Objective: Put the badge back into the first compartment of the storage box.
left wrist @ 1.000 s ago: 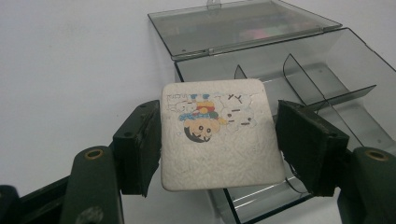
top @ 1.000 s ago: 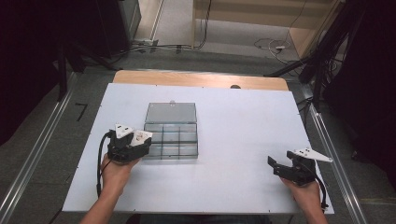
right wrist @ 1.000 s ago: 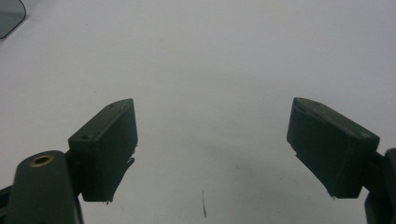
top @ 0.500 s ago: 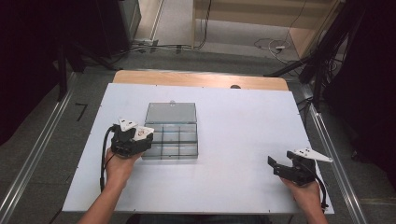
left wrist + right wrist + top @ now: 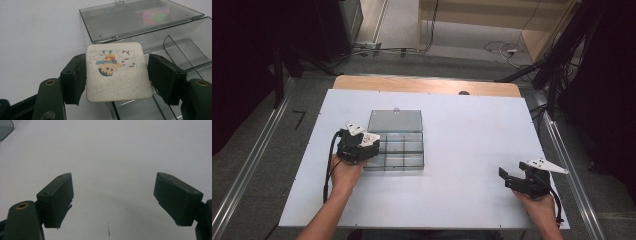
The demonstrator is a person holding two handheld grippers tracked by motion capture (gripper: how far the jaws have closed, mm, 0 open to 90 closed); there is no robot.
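The left gripper [image 5: 117, 75] is squeezing a white picture tile [image 5: 117, 72] over the clear box [image 5: 399, 152]; it should lower slowly; the right gripper [image 5: 113, 200] is resting wide open.

Open table [image 5: 472, 135] right of organizer box [image 5: 396, 150]

Even overhead light, bright on the white counter [image 5: 472, 150]; surroundings dark, esp. both sides of the high view. Shadows soft & short. Rainbow glare on clear box lid [image 5: 140, 20] in left gripper view. Right gripper view dim-ish w/ greyish cast, darker toward the bottom. All views low-res, slightly soft.
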